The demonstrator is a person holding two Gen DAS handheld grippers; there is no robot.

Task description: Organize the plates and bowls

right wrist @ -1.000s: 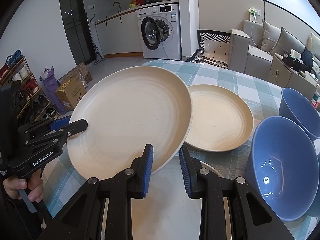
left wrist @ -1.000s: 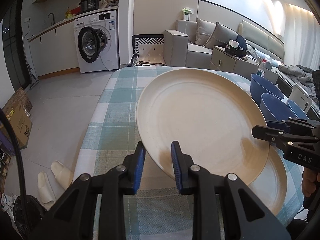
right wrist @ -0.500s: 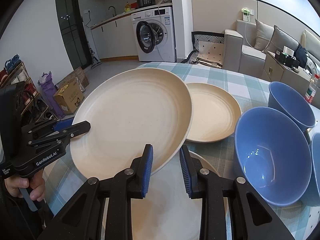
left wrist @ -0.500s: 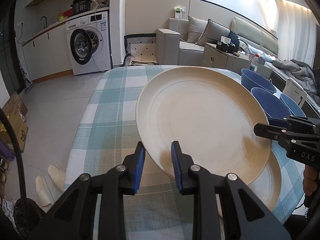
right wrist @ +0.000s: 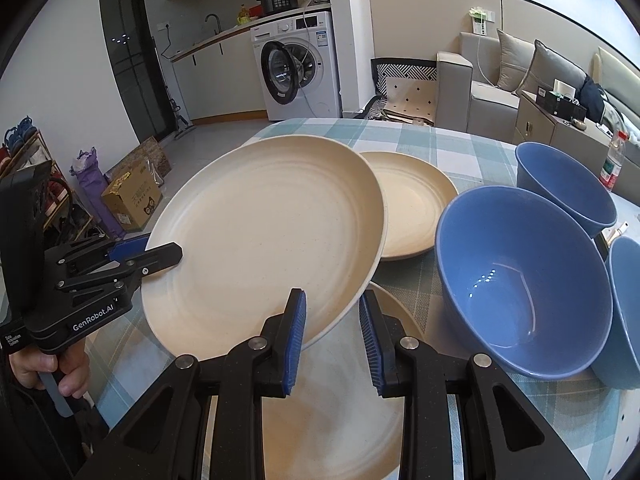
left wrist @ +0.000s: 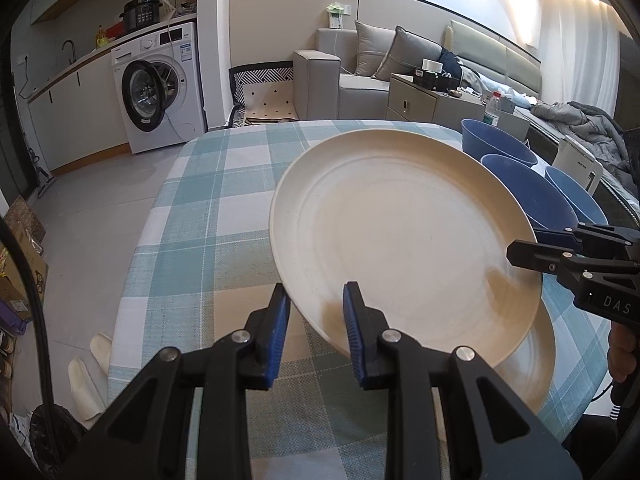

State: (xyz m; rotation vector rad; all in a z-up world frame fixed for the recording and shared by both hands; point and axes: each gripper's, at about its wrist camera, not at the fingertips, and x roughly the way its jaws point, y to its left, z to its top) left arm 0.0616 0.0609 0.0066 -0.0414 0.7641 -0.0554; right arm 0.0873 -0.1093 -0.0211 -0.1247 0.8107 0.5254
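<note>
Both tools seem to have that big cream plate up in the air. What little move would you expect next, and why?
Probably lowering it onto the plate beneath. The left tool and right tool each pinch the rim of the raised plate, which hangs tilted just above another cream plate on the checked tablecloth. Stacking suits the tidying.

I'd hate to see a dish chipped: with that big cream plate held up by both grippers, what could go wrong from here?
The big plate hangs tilted, pinched only at its rim by the left gripper and right gripper, so it could slip. It could also land off-centre on the lower plate, or its edge could clip the nearest blue bowl.
</note>
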